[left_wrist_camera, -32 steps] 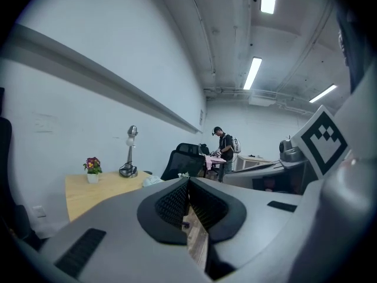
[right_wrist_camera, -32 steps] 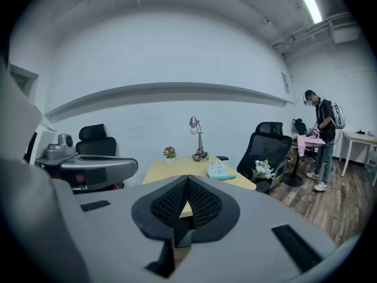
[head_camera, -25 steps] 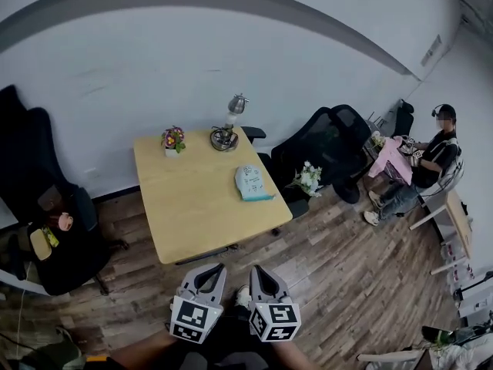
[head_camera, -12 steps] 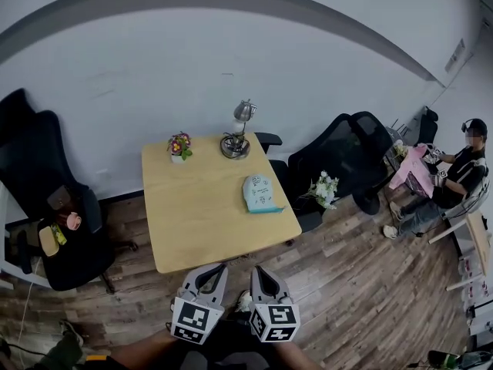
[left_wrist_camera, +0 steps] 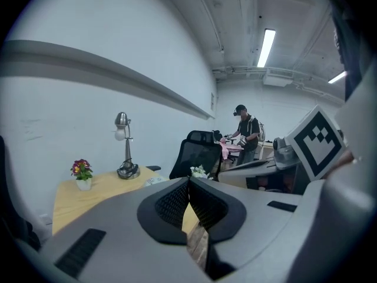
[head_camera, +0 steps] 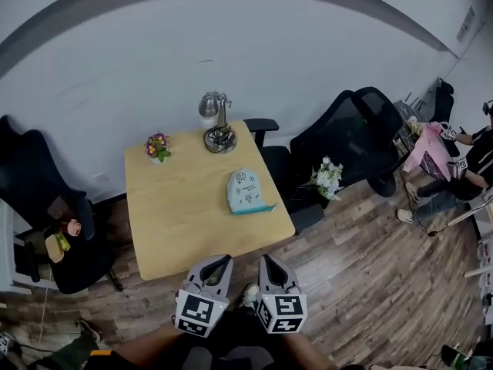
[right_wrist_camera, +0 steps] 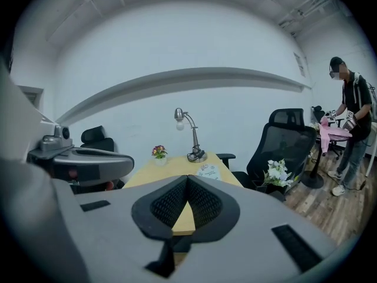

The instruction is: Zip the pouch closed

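Observation:
A pale blue-and-white pouch [head_camera: 243, 192] lies on the right half of the wooden table [head_camera: 173, 214], also seen small in the right gripper view [right_wrist_camera: 207, 171] and at the table's edge in the left gripper view [left_wrist_camera: 154, 181]. Both grippers hang side by side over the floor, short of the table's near edge. My left gripper [head_camera: 218, 260] is shut with nothing in it, its pads meeting [left_wrist_camera: 189, 180]. My right gripper [head_camera: 269, 259] is shut and empty too [right_wrist_camera: 187, 178].
On the table's far edge stand a small flower pot [head_camera: 156, 146] and a metal desk lamp [head_camera: 218, 122]. Black office chairs [head_camera: 350, 141] flank the table; white flowers [head_camera: 326, 179] lie on the right one. A person [head_camera: 462, 168] stands at far right.
The table has come nearer and shifted a little left in the head view. Both grippers stay shut, side by side at the bottom of the view.

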### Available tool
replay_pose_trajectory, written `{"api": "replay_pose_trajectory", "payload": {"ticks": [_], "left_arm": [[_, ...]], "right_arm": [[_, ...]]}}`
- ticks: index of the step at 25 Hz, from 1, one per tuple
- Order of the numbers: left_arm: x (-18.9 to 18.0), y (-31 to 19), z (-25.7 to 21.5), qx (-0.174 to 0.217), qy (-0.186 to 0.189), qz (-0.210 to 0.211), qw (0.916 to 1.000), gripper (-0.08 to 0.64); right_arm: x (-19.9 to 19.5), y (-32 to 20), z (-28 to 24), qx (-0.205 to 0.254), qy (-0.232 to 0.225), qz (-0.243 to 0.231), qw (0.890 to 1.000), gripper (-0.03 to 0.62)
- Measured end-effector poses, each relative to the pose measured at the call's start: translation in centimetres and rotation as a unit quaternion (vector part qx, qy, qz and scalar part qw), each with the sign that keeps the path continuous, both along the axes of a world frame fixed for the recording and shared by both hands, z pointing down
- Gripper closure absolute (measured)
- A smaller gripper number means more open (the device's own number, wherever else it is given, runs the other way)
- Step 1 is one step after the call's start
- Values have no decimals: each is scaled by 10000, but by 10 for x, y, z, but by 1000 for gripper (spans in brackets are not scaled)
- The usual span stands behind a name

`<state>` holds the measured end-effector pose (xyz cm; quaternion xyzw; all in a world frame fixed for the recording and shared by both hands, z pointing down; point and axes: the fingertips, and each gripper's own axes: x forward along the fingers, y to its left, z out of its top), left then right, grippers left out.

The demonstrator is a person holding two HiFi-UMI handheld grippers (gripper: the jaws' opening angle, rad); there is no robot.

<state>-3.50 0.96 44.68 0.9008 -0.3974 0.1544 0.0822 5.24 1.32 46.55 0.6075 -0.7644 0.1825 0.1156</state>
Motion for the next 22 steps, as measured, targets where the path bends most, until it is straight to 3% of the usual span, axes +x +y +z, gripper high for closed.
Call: {"api": "replay_pose_trajectory", "payload": {"ticks": [12, 17, 22], "left_arm": [[61, -36, 10, -128, -410, -394, 9983, 549], [64, -49, 18, -208, -498, -408, 9977, 549], [62, -83, 20, -221, -359, -227, 9989, 549]], "right_arm": [[66, -51, 17, -120, -142, -492, 9986, 577], [71, -70, 29, -252, -86, -567, 9980, 577], [69, -98, 28, -299, 89, -410, 9987, 577]]}}
